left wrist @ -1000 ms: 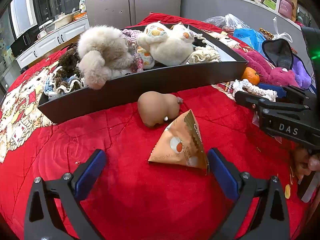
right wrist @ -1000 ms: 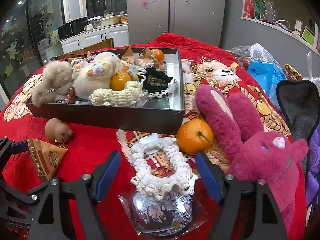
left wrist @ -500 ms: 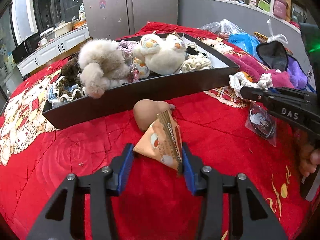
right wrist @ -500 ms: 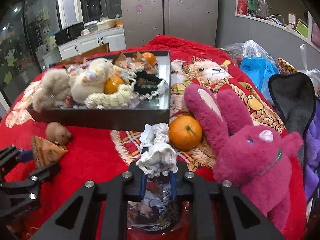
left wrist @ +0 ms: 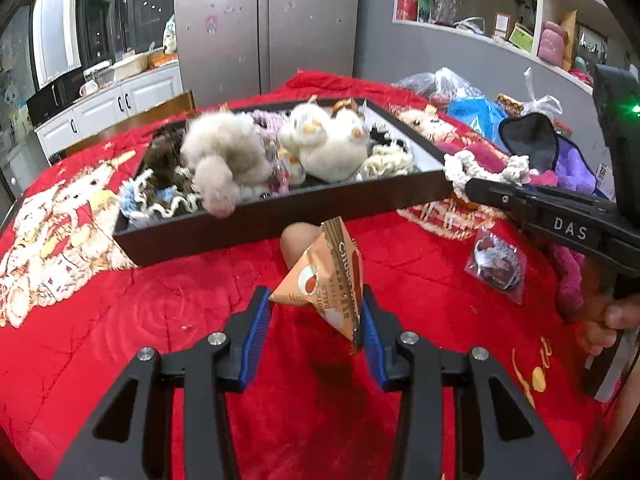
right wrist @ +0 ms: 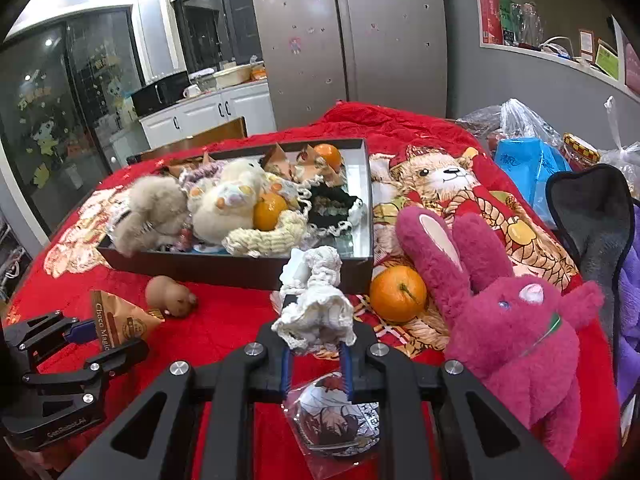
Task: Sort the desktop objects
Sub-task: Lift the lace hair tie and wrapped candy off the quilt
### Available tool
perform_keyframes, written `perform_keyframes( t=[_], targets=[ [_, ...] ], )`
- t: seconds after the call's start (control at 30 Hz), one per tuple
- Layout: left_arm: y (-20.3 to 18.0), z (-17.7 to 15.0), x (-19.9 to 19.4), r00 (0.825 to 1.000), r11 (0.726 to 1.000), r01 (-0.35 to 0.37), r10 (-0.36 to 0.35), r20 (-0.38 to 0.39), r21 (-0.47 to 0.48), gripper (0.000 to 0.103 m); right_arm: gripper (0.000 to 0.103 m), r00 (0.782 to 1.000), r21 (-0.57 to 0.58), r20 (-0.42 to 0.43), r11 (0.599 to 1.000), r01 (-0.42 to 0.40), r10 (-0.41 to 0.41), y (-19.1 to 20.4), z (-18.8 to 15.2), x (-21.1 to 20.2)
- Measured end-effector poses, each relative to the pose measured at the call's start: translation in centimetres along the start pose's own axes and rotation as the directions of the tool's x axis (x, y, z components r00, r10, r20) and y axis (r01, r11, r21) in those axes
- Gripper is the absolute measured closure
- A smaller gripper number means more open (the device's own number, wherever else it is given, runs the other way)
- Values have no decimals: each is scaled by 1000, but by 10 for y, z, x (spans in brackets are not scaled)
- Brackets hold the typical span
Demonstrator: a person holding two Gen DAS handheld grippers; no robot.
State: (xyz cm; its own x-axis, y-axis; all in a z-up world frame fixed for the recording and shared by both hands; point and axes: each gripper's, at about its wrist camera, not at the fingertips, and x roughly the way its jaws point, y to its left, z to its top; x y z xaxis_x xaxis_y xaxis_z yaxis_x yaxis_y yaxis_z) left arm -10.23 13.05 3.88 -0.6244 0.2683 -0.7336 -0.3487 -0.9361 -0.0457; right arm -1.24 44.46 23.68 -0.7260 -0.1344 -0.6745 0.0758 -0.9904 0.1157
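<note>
Only the right wrist view catches the pink rabbit [right wrist: 516,320] and the loose orange [right wrist: 398,293] beside the tray [right wrist: 240,270]. The tray holds plush toys, 2 oranges and snack packs. Left tongs [left wrist: 316,322] are closing, pads clamped on a triangular snack pack [left wrist: 330,284] lifted off the red bench [left wrist: 160,320]. Right tongs [right wrist: 314,360] are squeezed on a white crochet scrunchie [right wrist: 316,308], badge [right wrist: 340,420] below.

fridge [right wrist: 348,32] steel double-door, 12 o'clock behind table | white cabinets [right wrist: 200,114] 10 o'clock, black microwave [right wrist: 160,94] on counter | glass door [right wrist: 60,112] with cartoon stickers, 9 o'clock | wall shelf [right wrist: 560,52] 2 o'clock, boxes on it
</note>
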Motion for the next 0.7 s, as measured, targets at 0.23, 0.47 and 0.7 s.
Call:
perform_keyframes(
  t=[0.23,0.47,0.7],
  targets=[
    [11,1,-5,1000,999,-17,18,11,-34,59,85,998,1,29,999,-53,53,7,3,-7],
    [19,-1,-5,999,998,-36,36,9,-49,59,85,992,-6,18,993,-122,122,21,2,-8],
    [23,-3,4,999,997,-40,39,-12,-61,59,84,991,-17,17,991,-135,135,31,1,-6]
  ],
)
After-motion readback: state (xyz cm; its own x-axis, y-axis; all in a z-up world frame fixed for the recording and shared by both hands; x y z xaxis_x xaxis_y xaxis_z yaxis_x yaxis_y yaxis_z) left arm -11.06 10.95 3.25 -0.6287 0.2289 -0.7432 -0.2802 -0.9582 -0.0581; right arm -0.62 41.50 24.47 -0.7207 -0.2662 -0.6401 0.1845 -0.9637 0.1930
